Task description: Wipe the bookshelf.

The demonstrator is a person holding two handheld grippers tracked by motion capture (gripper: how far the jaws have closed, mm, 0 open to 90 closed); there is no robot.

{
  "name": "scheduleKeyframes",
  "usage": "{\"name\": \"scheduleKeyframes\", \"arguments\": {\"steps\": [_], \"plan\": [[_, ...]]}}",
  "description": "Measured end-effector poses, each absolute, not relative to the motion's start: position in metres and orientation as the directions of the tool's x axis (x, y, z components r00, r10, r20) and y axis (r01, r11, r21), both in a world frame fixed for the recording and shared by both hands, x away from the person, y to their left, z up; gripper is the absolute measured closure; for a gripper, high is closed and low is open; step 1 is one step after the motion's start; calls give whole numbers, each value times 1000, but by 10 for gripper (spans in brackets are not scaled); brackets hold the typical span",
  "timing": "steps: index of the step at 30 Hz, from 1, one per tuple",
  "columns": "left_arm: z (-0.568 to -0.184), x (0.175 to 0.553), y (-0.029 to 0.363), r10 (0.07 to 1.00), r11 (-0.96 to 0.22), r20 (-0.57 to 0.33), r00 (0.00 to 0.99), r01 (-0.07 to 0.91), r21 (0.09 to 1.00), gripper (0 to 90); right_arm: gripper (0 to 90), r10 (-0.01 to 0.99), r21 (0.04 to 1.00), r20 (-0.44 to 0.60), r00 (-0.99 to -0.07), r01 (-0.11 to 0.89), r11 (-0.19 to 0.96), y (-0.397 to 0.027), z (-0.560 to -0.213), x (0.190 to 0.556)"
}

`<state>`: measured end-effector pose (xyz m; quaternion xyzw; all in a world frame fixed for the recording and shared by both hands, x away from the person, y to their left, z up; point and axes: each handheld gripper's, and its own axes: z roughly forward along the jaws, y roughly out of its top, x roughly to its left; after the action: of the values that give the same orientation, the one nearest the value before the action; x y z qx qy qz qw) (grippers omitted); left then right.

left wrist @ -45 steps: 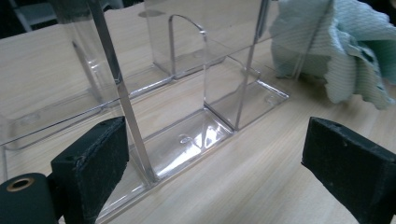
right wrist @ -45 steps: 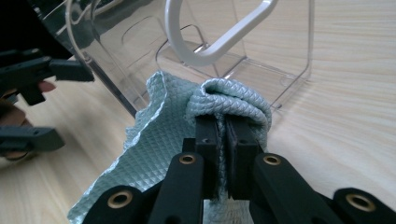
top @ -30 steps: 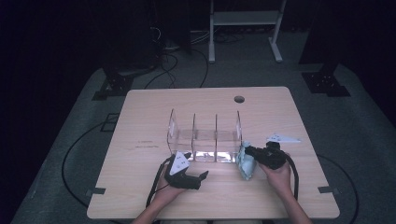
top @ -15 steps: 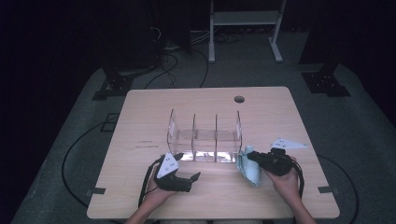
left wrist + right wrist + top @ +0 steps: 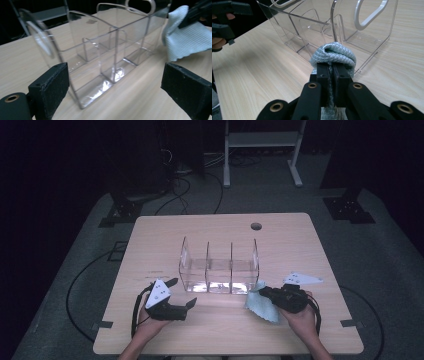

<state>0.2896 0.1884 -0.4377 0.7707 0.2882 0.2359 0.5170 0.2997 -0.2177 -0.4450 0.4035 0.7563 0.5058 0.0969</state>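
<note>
A clear acrylic organiser [image 5: 220,265] with several compartments stands upright in the middle of the wooden table [image 5: 220,225]. My right gripper [image 5: 264,292] is shut on a pale blue cloth [image 5: 261,306], which hangs off its tips just right of the organiser's front corner. In the right gripper view the cloth [image 5: 334,55] bunches over the closed pads in front of the organiser [image 5: 329,27]. My left gripper [image 5: 182,292] is open, near the organiser's left front corner, with nothing between its pads. In the left gripper view the organiser [image 5: 100,55] stands ahead and the cloth [image 5: 185,40] at right.
A small round hole [image 5: 256,226] sits in the table's far side. Cables [image 5: 80,285] lie on the grey floor mat to the left, and a white rack frame [image 5: 260,150] stands behind the table.
My left gripper has drawn back toward the front left, away from the organiser. My right gripper has shifted slightly right with the cloth still in it.
</note>
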Motion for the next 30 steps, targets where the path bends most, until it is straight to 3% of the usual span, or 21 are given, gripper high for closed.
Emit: {"name": "scheduleKeyframes", "arguments": {"steps": [13,23,30], "plan": [[-449,328,196,678,-251,3,735,228,941,72,849,747,830,254,-615,535,158,-221,-451,313],[-439,347,188,649,-277,38,760,189,942,71,849,762,823,256,-595,547,151,-222,-454,319],[-437,357,186,626,-260,13,780,193,946,72,849,750,828,259,-608,540,152,-223,-453,318]]}}
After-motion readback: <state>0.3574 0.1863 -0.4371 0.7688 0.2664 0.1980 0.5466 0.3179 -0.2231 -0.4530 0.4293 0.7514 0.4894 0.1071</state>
